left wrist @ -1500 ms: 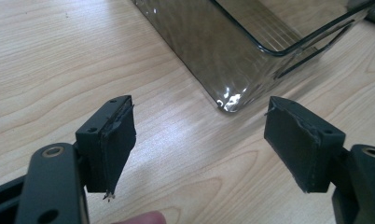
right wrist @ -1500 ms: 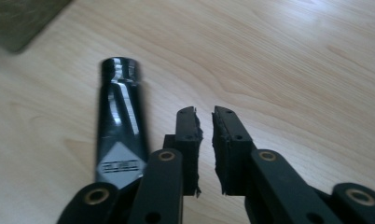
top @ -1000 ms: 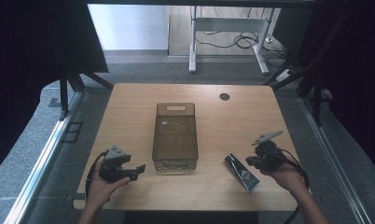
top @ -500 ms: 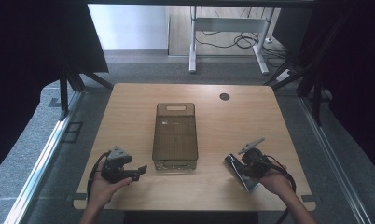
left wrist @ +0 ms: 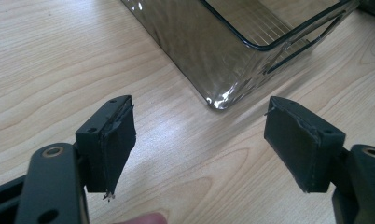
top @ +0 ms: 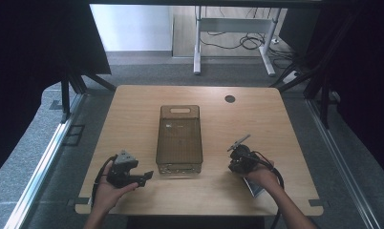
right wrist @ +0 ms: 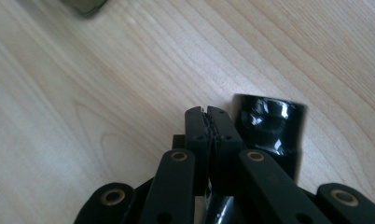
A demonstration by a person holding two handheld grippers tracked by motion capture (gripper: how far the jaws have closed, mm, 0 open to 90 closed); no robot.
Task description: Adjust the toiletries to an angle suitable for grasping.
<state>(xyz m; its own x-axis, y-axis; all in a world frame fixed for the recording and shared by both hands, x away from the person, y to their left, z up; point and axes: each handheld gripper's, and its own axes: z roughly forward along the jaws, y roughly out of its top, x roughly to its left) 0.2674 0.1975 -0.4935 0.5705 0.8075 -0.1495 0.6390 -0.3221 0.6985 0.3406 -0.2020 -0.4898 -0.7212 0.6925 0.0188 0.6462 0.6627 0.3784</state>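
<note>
A smoky see-through bin stands empty in the middle of the wooden table. My left gripper rests near the front edge, left of the bin's near corner. Its jaws stand wide open around nothing, facing the bin's corner. My right gripper is low over the table, right of the bin. Its jaws are pressed together, with the glossy black cap of a tube just beside them. The tube's silver end pokes out under the right hand.
A round black cable hole sits at the table's far right. Dark curtains and black frame legs flank both sides. A white desk frame with cables stands on the floor beyond the table.
My right gripper has come down and to the left, over the tube, which now lies mostly hidden under the hand. The left gripper has stayed put.
</note>
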